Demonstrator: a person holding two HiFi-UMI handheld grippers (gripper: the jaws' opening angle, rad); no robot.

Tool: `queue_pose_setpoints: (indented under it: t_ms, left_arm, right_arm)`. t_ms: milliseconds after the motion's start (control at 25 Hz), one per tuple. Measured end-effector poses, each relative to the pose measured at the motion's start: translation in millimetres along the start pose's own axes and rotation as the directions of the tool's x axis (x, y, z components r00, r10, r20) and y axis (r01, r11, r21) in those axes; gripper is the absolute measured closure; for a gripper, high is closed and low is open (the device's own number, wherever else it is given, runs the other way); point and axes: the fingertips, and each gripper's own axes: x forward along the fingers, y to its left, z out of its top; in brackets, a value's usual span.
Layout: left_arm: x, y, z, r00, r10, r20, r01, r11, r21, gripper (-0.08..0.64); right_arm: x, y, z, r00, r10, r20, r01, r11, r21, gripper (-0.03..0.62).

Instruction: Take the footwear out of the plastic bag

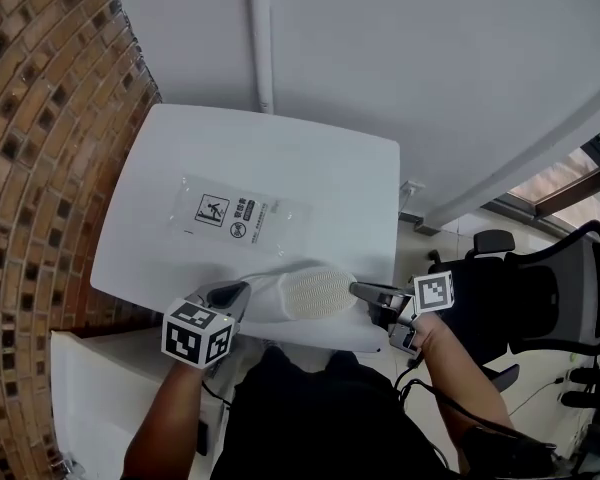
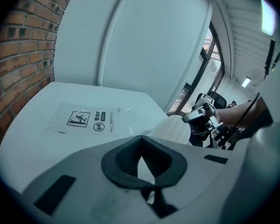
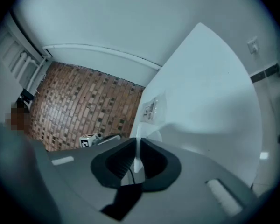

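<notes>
Left gripper [image 1: 244,289]: closed on left end of flat white fabric slipper [image 1: 315,294]
Right gripper [image 1: 357,288]: pinching slipper's right edge
Clear printed plastic bag [image 1: 242,214]: flat, farther back on white table [image 1: 170,158]

The slipper [image 1: 315,295] at the white table's [image 1: 330,173] near edge is white with a ribbed sole, the plastic bag [image 1: 242,214] clear with black print, the wall [image 1: 40,118] reddish-brown brick.

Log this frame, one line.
plastic bag: flat on table | slipper: outside it, near edge | left gripper: shut on slipper | right gripper: shut on slipper
</notes>
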Motion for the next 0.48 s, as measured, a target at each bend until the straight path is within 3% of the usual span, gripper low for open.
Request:
queue_pose_setpoints:
  t_ms: [160,480]
  left_arm:
    - [-4,-9,-9,0.999,-0.033,-0.004,0.033,0.999,0.006,0.554]
    - [-2,-13,-20,0.995,-0.097,-0.027,0.097,0.995,0.005,0.554]
  right_arm:
    - [5,-33,-6,0.983,-0.18,-0.03,0.179,0.984,-0.023,0.548]
    - [9,-54,-8,0.928,-0.372,-0.025,0.369,0.926,-0.083,0.532]
